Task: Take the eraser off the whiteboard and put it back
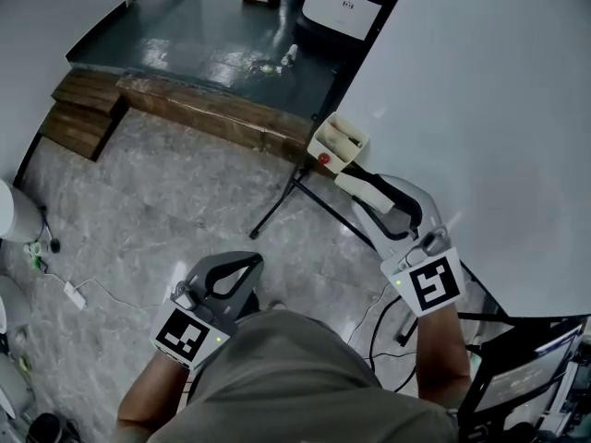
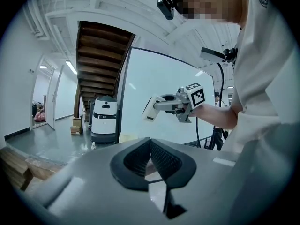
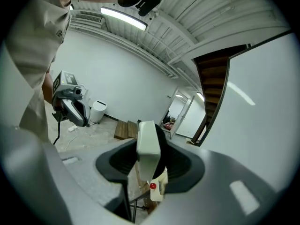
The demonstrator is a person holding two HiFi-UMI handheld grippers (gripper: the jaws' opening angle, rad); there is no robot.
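Observation:
My right gripper [image 1: 380, 199] is shut on a white eraser [image 1: 355, 183], held in the air just in front of the whiteboard [image 1: 480, 90] and above its small cream tray [image 1: 338, 143]. In the right gripper view the eraser [image 3: 147, 146] stands upright between the pads, with the tray [image 3: 159, 190] and a red cap below it. The left gripper view shows the same eraser [image 2: 151, 108] off the board's surface. My left gripper [image 1: 242, 264] hangs low near my body, its jaws closed with nothing between them.
The whiteboard's black stand legs [image 1: 286, 197] spread over the marble floor. A wooden beam [image 1: 212, 109] and stacked planks [image 1: 88, 113] lie beyond. A white machine [image 1: 349, 3] stands at the back, and a cable with a plug strip [image 1: 74, 293] lies at the left.

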